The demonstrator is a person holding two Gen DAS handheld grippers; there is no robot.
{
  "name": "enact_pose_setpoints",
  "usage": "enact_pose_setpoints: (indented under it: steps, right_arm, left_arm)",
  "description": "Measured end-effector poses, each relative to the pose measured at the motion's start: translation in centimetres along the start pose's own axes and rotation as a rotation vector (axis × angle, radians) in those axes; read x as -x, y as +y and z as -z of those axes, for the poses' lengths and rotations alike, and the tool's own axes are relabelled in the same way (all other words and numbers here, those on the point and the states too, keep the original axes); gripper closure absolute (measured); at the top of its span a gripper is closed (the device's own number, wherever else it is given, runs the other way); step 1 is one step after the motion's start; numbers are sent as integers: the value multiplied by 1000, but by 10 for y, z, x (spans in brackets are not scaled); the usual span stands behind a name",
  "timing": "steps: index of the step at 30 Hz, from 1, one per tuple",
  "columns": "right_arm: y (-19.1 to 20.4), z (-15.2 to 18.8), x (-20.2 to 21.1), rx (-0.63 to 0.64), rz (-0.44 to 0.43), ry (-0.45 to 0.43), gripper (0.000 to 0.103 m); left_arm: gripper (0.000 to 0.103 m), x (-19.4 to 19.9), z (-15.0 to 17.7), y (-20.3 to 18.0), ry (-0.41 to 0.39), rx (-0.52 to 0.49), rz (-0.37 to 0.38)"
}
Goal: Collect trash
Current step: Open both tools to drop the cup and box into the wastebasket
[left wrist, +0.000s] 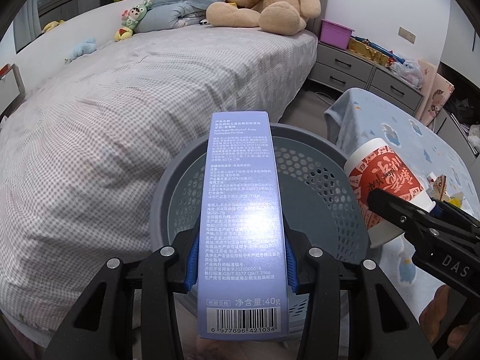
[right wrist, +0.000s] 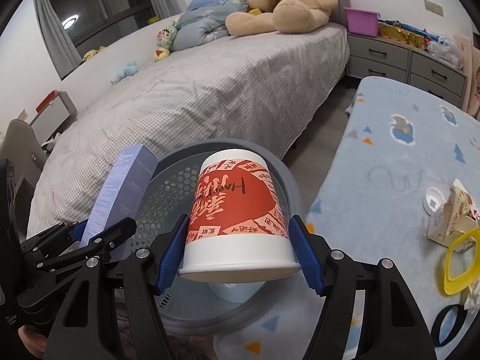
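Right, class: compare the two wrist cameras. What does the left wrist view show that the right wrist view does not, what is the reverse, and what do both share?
Only the left wrist view shows the printed back of the toothpaste box, with its barcode, shut in the left claw.

Only the right wrist view shows the yellow ring, the white lid and the small carton on the blue blanket.

Both show the grey perforated bin, the red and white paper cup held in the right claw, and the teddy bear on the bed.

The toothpaste box reads "Toothpaste For Kids", "40g" and barcode 6977696421034; the paper cup reads "HAPPY"; the right gripper body shows "DAS".
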State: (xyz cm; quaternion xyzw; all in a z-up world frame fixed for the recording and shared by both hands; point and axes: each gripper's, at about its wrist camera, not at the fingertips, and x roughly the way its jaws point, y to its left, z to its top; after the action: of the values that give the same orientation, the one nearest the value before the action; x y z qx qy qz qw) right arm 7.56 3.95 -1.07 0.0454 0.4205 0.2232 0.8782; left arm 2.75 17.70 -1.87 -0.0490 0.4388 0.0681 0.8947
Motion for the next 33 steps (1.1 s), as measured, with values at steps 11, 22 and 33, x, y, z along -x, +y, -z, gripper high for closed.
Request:
enact_pose_setpoints:
  steps: [11, 22, 33]
  right_arm:
    - [7, -6, -14, 29, -11, 18, 33]
    - [2, -6, -3, 18, 8, -18, 26]
    - [2, -3, 2, 20, 24, -28, 26]
  left_arm:
    - [58, 0, -2, 5, -1, 28, -19]
    - [45, 2, -3, 7, -17, 39, -39]
    - [43, 5, -3, 9, -33, 50, -50]
